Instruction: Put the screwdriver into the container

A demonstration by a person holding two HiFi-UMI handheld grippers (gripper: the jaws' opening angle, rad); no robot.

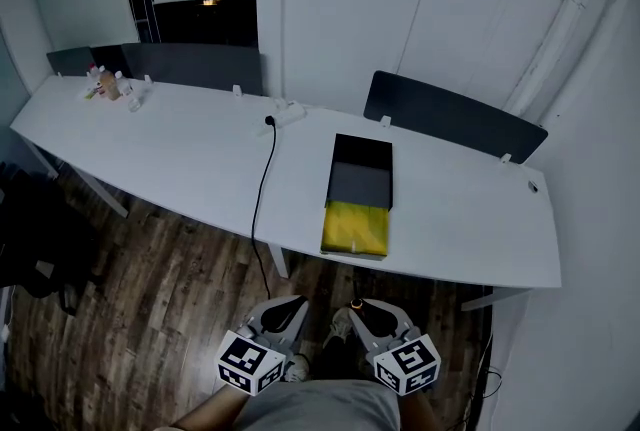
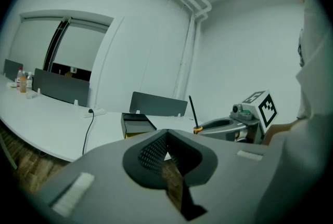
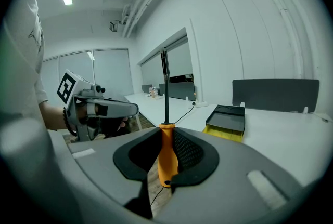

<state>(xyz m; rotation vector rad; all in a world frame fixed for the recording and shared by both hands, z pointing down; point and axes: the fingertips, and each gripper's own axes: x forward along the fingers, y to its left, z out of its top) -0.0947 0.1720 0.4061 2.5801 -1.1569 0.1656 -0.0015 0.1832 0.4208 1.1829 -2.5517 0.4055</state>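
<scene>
Right tongs [image 3: 166, 134] are gripping an orange-handled screwdriver [image 3: 167, 158] upright; left tongs [image 2: 166, 137] are sitting closed. A black container [image 1: 361, 183], yellow at its near end, is lying on the table [image 1: 180, 159].

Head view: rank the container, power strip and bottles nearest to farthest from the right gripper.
From the right gripper, shut on the screwdriver:
1. Container, straight ahead at the near edge of the table.
2. Power strip, further back and to the left.
3. Bottles, at the far left end.
</scene>
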